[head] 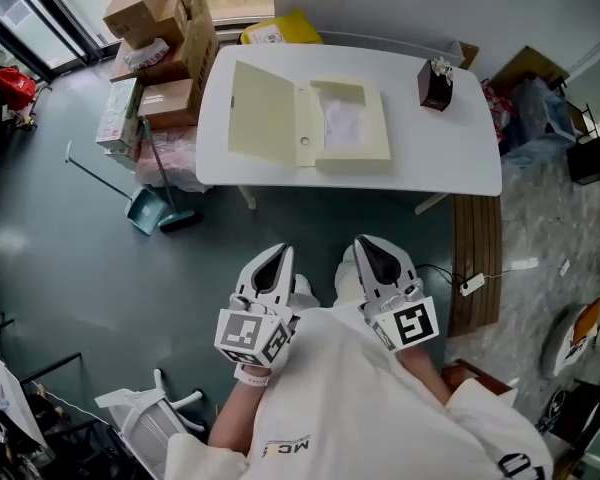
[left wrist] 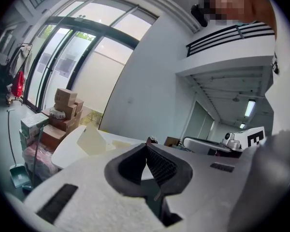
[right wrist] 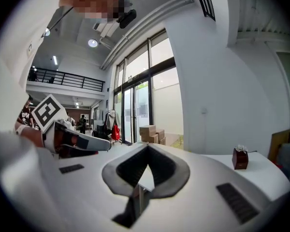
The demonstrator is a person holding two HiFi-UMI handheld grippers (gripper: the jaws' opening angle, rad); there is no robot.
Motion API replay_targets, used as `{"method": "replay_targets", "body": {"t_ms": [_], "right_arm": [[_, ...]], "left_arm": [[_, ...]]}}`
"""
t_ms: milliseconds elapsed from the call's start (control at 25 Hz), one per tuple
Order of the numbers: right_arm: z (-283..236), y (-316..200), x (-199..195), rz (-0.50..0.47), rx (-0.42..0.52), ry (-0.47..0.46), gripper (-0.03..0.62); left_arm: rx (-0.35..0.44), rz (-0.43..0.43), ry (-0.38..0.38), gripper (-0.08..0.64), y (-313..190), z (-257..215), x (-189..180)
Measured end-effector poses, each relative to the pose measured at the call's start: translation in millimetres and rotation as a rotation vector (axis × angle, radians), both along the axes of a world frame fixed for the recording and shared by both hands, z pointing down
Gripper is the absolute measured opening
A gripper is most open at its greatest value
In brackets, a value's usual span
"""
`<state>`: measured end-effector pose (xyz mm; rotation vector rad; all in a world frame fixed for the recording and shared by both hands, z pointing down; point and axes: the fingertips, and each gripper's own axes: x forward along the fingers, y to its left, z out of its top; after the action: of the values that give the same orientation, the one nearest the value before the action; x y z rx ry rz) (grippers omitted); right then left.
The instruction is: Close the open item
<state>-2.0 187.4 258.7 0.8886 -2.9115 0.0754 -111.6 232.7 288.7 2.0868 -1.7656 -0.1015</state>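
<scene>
Standing on a grey floor [head: 60, 258], a white table [head: 460, 158] was seen from above, with glazed doors at the upper left. Boxes [head: 160, 38] were stacked against its left end, and a dustpan [head: 145, 211] was laid on the floor beside them. The folder [head: 305, 123] was spread flat on the table, left of centre, its cover thrown leftward and its long axis running across the table. A brown box [head: 435, 83] was set near the right end. The left gripper [head: 280, 254] and right gripper [head: 366, 244] were held well short of the table, jaws pressed together on nothing.
</scene>
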Motion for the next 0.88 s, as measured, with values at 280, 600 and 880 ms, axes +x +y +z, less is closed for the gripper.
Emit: {"method": "replay_targets", "body": {"t_ms": [280,600,880], "right_arm": [[4.7,-47.5,-19.9,-0.02,-0.034,-0.001,0.012],[3.1,-117.3,-49.5,-0.094,-0.006,-0.054,0.012],[5.2,-199.6,-56.7,-0.144,0.008,-0.081,0.012]], "left_arm": [[-0.026,-0.038,0.012,0.026,-31.8,13.7,-19.3],[-0.06,-0.082,-0.012,0.026,-84.5,19.5,-37.9],[-0.021,-0.2,-0.024,0.026,-153.7,9.1,-67.1]]}}
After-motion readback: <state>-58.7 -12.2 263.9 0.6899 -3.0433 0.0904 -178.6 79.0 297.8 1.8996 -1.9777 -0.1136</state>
